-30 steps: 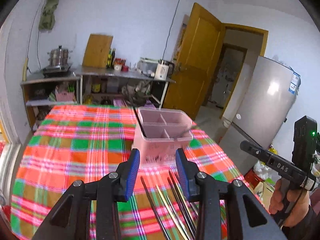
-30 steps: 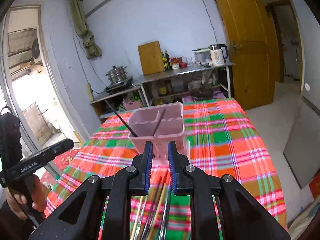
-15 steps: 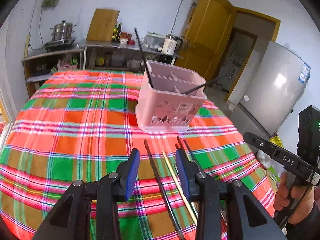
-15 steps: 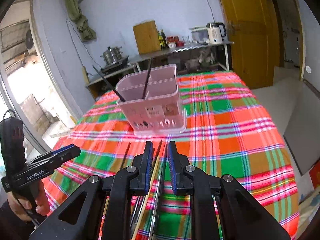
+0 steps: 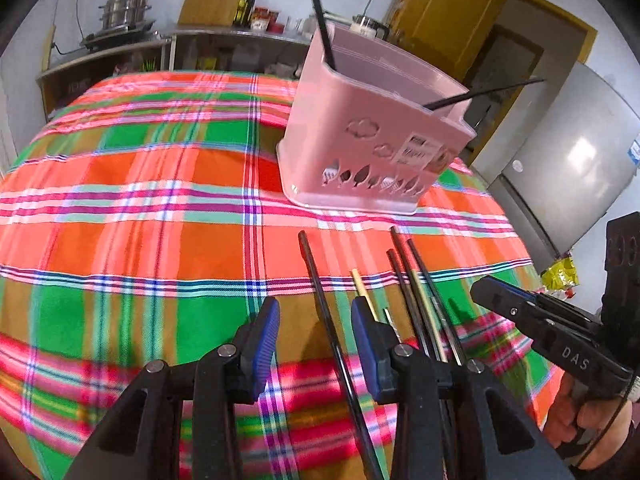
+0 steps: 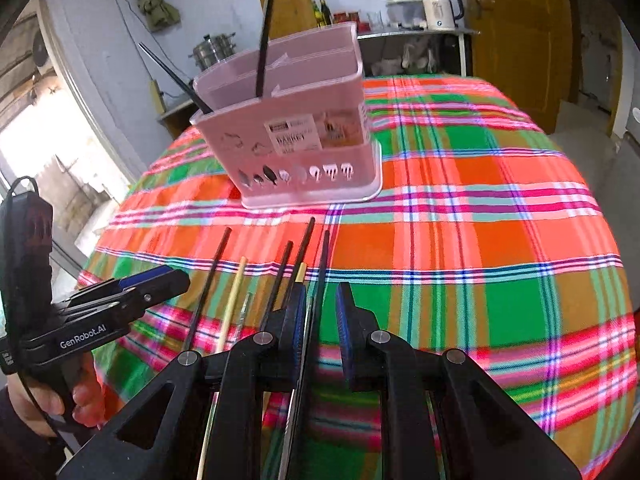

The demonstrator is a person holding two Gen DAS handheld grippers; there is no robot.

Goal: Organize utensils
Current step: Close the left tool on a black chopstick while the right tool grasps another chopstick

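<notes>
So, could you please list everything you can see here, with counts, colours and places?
utensil basket: one, pink, upright on the cloth beyond the loose chopsticks
chopsticks in basket: two, black, leaning out
loose chopsticks: about seven, mostly black, some pale wood, lying side by side before the basket
tablecloth: one, red-green plaid, covering the table
kettle: one, white, back shelf
steamer pot: one, steel, back shelf
fridge: one, silver, right
left gripper: black, blue pads, open over a black chopstick
right gripper: same, narrowly open over another
</notes>
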